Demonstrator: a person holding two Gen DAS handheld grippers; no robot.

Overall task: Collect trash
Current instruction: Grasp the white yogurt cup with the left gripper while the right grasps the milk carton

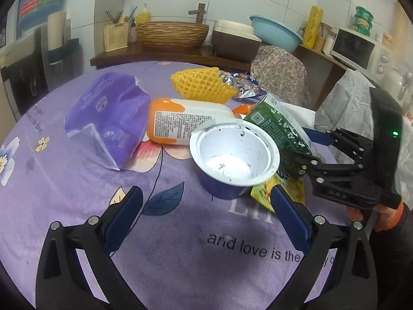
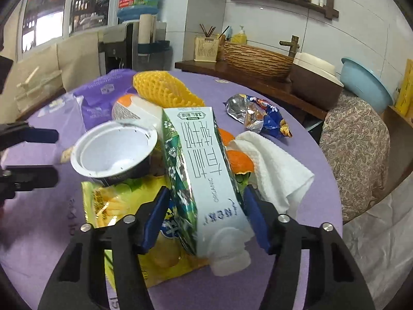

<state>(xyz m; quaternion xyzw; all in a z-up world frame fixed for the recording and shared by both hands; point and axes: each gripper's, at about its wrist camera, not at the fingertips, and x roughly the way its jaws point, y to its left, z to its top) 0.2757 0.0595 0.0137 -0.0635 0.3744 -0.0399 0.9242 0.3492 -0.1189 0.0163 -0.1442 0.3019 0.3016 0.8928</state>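
Trash lies piled on a round purple table (image 1: 77, 180). My left gripper (image 1: 206, 201) is open, just in front of an empty white yogurt cup (image 1: 233, 152), also in the right wrist view (image 2: 113, 152). My right gripper (image 2: 206, 204) is shut on a green and white milk carton (image 2: 204, 175), which lies tilted over a yellow chip bag (image 2: 116, 206); the carton also shows in the left wrist view (image 1: 278, 126). Around them lie a purple bag (image 1: 108, 116), an orange and white bottle (image 1: 178, 121), yellow foam netting (image 1: 204, 84) and a foil wrapper (image 2: 258, 116).
A white paper towel (image 2: 273, 165) and orange peel (image 2: 240, 162) lie right of the carton. A wooden counter (image 1: 165, 54) with a basket, pot and blue basin stands behind the table. A patterned chair (image 2: 356, 149) stands at the table's right edge.
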